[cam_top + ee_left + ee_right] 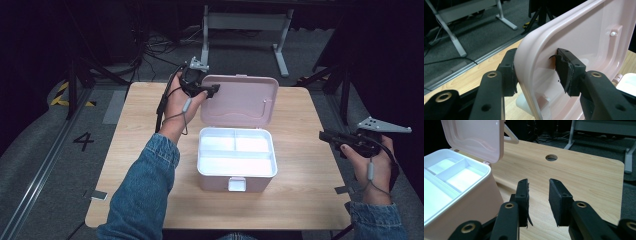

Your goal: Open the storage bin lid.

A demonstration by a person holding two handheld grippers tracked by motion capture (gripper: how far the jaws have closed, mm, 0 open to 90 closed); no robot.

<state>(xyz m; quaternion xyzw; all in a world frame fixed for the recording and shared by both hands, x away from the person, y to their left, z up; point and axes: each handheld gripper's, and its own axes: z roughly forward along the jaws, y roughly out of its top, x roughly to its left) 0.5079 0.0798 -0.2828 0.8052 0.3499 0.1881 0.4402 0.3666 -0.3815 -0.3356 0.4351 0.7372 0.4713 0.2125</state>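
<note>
— Denim sleeve (pixel 145 190) low in the high view: why is the left gripper (pixel 537 72) up there?
— It straddles the lid (pixel 240 100) edge, one jaw touching, propping it open.
— And the right gripper (pixel 539 200)?
— Released, empty, waiting beside the pink box (pixel 236 177) mid-table (pixel 310 200).

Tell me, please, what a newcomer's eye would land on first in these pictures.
First, the pink plastic box at the middle of the light wooden table, its pink hinged lid standing open over a white divided tray. Next, the left tool, jaws straddling the lid's left edge. The right tool hangs open right of the box.
</note>
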